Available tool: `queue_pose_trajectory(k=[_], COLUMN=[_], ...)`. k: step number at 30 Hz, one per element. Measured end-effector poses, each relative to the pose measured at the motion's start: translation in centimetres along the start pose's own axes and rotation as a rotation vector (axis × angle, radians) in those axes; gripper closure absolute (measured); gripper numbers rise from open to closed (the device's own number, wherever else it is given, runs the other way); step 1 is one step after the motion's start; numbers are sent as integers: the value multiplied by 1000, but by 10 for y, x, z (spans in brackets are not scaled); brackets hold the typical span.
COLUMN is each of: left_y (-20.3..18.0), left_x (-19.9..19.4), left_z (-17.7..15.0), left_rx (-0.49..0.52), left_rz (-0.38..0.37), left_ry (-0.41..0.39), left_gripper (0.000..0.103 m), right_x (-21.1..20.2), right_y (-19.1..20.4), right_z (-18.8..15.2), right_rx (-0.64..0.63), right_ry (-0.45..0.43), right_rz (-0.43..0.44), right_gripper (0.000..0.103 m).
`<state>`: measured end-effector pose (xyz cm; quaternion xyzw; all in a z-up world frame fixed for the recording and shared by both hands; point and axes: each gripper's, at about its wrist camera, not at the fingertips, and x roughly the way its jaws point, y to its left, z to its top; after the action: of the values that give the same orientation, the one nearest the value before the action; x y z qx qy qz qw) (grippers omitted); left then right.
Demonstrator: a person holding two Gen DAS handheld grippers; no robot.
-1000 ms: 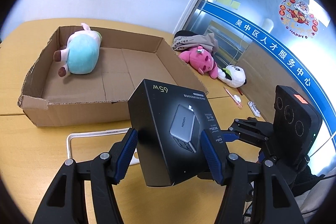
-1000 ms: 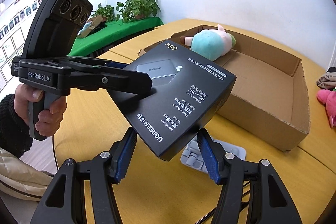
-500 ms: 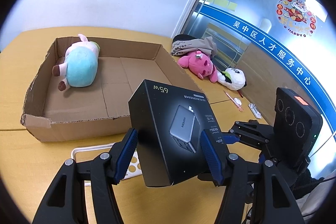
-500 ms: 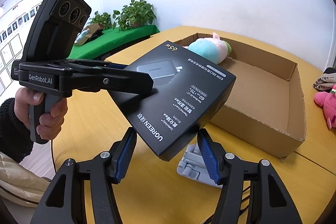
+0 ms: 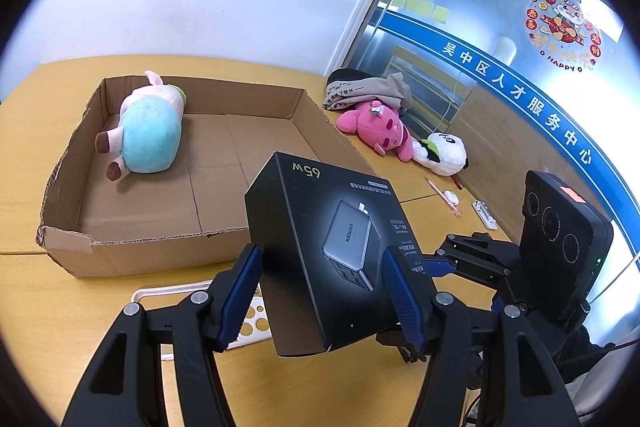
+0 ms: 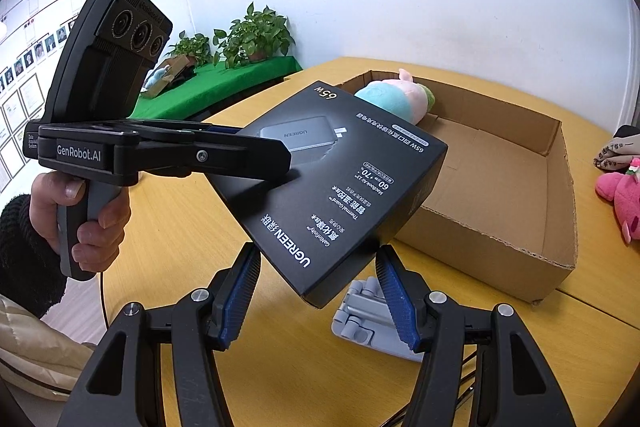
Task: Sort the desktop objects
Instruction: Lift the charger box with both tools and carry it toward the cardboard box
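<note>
Holding the black box up in the air above the desk, just in front of the cardboard tray. Squeezed tight in the left tongs, with one flat side under each pad. Tilted, with a low corner poking down between the fingers of the right tongs. Cannot tell if those are pinching it or only sitting close on both sides.

Could slip, since the box looks smooth and shiny and hangs at a slant. Would twist and drop if one pair lets go too soon, or if both pull different ways. Would land on the grey stand right under it, or on the white rack beside that. Might bump the near wall of the tray on the way over, if carried too low. Might come down on the blue plush toy lying at the far left of the tray, if aimed that way.
</note>
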<state>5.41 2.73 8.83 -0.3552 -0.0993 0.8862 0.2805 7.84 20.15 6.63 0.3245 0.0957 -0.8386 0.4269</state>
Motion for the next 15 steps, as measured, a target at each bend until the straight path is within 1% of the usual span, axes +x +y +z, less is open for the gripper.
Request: queue_pose_trajectory(k=[10,12,15], left_y=[1,-1,2], left_x=[0,-1,1], left_z=[-2,-4,-5], left_rx=[-12,2,-4], left_rz=[3,6,24], left_ry=[9,2,6], left_gripper=[42,42,42], right_x=[3,0,5], right_y=[4,8,5], right_z=[1,-1,-2], right_rx=[0,-13,12], right_ry=[21,15,29], right_rz=[0,-9,16], right_gripper=[38,38,38])
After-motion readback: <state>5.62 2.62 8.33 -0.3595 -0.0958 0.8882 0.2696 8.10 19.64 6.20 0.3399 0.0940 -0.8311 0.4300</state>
